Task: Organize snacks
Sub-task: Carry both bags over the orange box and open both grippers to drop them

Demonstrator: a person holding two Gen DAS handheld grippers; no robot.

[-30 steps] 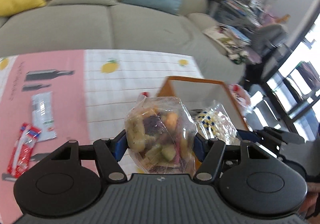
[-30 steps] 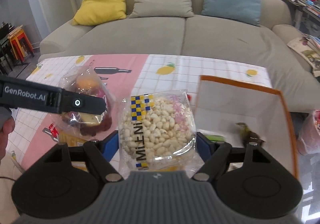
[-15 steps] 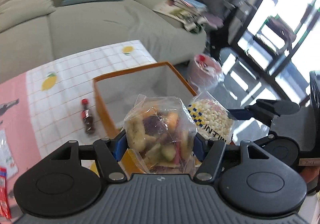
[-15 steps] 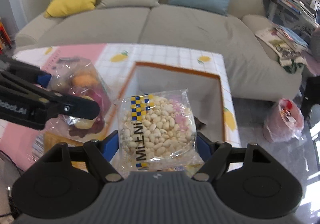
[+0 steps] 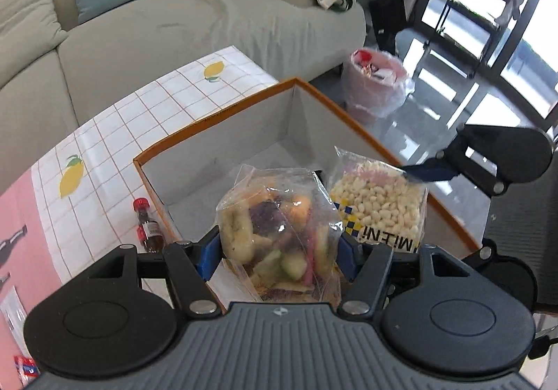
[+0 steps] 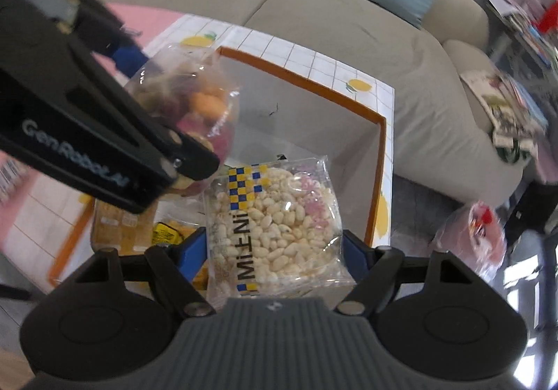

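My left gripper (image 5: 279,252) is shut on a clear bag of mixed fruit and vegetable chips (image 5: 275,226), held over the near end of the orange-rimmed cardboard box (image 5: 223,111). My right gripper (image 6: 273,243) is shut on a clear bag of puffed rice with a blue and yellow check label (image 6: 275,219), also over the box (image 6: 380,152). In the left wrist view the puffed rice bag (image 5: 380,205) hangs just right of the chips. In the right wrist view the chips bag (image 6: 195,100) and left gripper sit at upper left. Yellow and brown packets (image 6: 164,233) lie in the box.
A small red-capped bottle (image 5: 148,229) lies on the lemon-print tablecloth (image 5: 139,118) beside the box's left wall. A grey sofa (image 5: 174,23) with cushions stands behind the table. A pink-lined bin (image 5: 376,83) sits on the floor past the box. Snack packets (image 5: 24,364) lie at far left.
Both grippers have carried their bags rightward and down from over the tablecloth to over the box, rolling as they went. Their grips are unchanged.
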